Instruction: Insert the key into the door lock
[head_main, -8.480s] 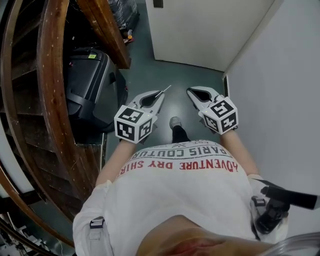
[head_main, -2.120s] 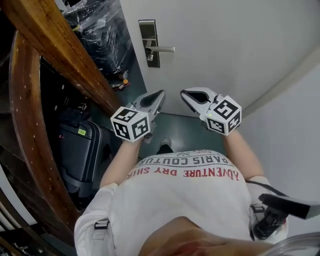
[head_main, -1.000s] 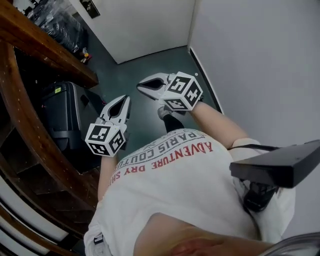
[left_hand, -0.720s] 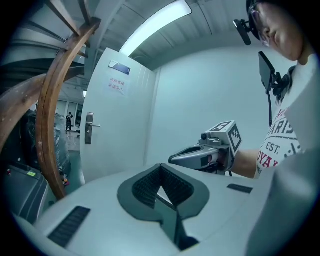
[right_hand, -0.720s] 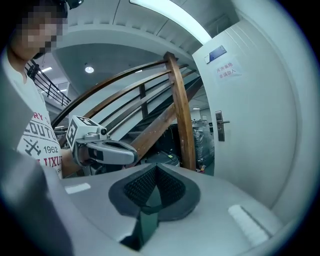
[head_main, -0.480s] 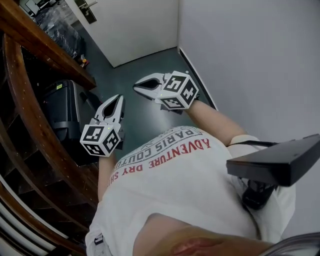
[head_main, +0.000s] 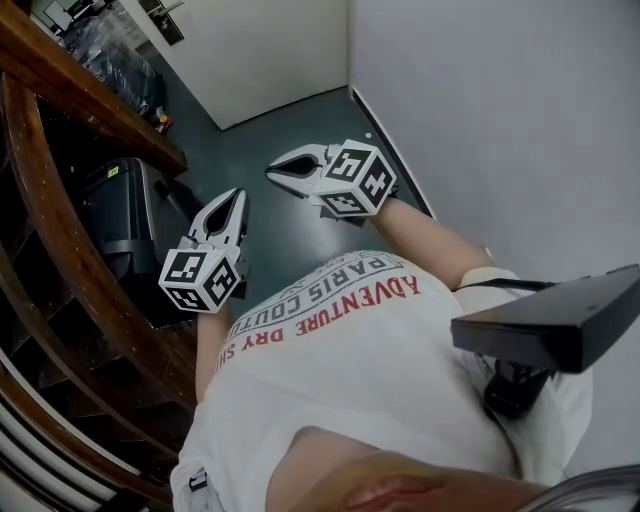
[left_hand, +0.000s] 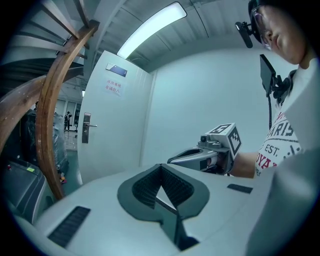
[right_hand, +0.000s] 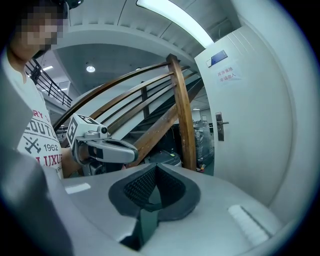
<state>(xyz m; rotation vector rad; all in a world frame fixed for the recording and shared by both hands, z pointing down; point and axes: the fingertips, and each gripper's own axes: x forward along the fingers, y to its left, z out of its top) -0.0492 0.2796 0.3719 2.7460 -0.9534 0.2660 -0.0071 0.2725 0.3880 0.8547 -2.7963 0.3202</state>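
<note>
my left gripper and right gripper, jaws of each pressed together, side by side above the floor, well apart from the door.

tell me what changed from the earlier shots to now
The person has turned away from the door: its lock plate, straight ahead of both tongs about two seconds ago, now sits in the head view's top-left corner. The thin key that stuck out of the left tongs at the start no longer shows there. Unchanged: the left tongs and the right tongs are shut, nothing seen gripped.
</note>
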